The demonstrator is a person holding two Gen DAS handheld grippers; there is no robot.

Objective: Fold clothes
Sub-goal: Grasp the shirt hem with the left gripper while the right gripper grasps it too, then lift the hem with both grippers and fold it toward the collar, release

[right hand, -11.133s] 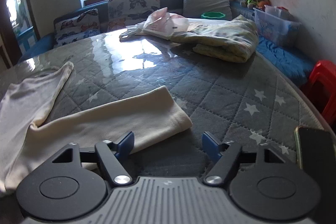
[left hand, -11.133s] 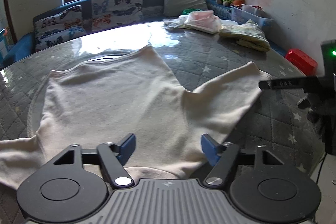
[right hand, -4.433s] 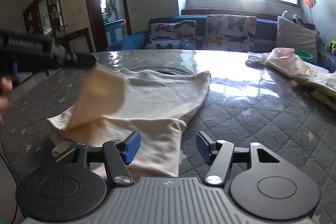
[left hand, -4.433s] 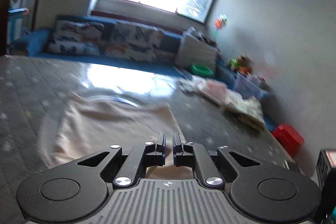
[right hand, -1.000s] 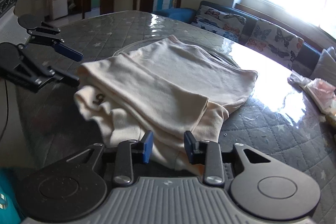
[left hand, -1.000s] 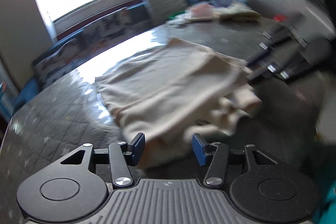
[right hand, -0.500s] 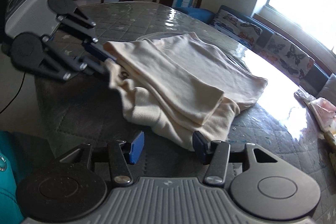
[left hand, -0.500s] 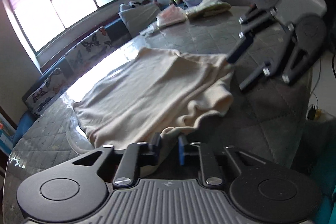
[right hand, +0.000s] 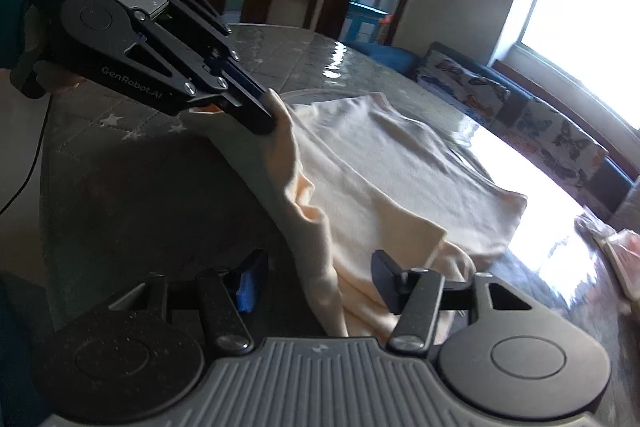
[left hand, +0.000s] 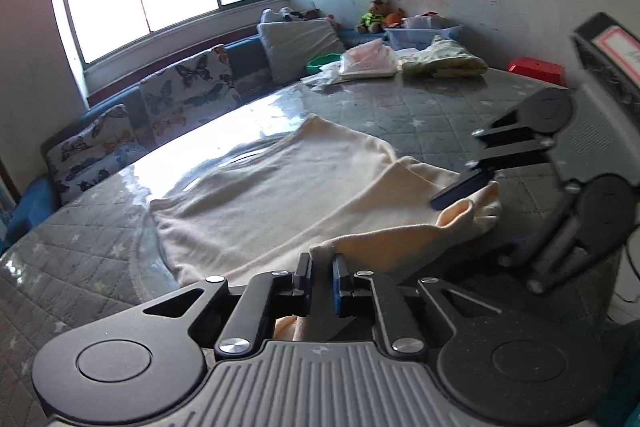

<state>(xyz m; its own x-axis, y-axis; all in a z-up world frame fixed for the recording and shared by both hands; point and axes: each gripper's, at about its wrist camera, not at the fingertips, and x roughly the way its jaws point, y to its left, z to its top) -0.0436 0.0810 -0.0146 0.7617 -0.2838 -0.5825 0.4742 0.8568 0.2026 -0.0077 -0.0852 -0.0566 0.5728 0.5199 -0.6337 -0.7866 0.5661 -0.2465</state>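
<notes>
The left claw (left hand: 320,277) is nearly closed, its pads pinching a lifted edge of the cream shirt (left hand: 280,195). The right claw (right hand: 316,281) stands partly open and is closing, with shirt folds between its pads (right hand: 248,285) but not pressed. The shirt lies ahead of both claws on the quilted grey bench (left hand: 432,115): soft knit, half folded, layers bunched.
</notes>
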